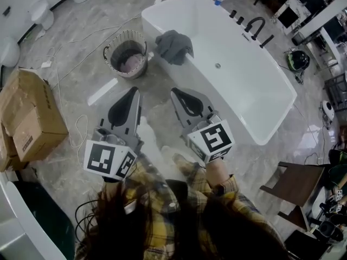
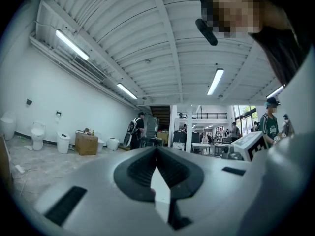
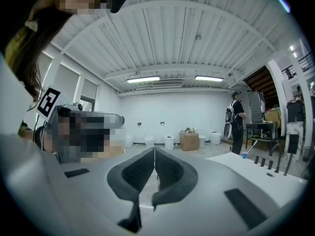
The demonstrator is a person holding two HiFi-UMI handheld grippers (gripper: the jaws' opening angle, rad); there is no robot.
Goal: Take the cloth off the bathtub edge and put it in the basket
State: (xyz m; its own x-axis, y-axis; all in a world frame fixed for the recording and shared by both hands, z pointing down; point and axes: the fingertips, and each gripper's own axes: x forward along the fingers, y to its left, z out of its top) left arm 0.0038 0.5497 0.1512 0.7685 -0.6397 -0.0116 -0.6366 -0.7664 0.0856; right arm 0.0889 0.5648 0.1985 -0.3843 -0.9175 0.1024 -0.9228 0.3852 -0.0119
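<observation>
Cloth (image 1: pixel 173 46): dark grey, bunched up, draped over the rim of the bathtub at the end nearest the basket; neither gripper touches it.
Bathtub (image 1: pixel 246 99): white, free-standing, set at a slant across the marble floor (image 1: pixel 76 85); a black faucet (image 1: pixel 255 26) stands on its far rim.
Basket (image 1: pixel 115 64): round and pale, standing on the floor just beside the tub's cloth end; something pinkish lies inside, too small to make out.
Left gripper (image 1: pixel 134 90): held low over the floor, short of the basket and well apart from the cloth; in its own view (image 2: pixel 157 150) the jaws are pressed together with nothing between them.
Right gripper (image 1: pixel 174 91): beside the left one, close to the tub's near wall, pointing toward the cloth; its own view (image 3: pixel 154 151) shows the jaws meeting in a closed line, empty.
Sleeves (image 1: pixel 222 186): yellow plaid, behind both grippers.
Cardboard box (image 1: pixel 30 115): on the floor at far left, well away from the basket.
Cable (image 1: pixel 81 129): thin and white, looping across the floor between the box and the grippers.
Chair (image 1: pixel 290 191): dark wood, at lower right, beyond the tub's near end.
Bystander (image 3: pixel 236 122): wears a backpack and stands across the room past the tub.
</observation>
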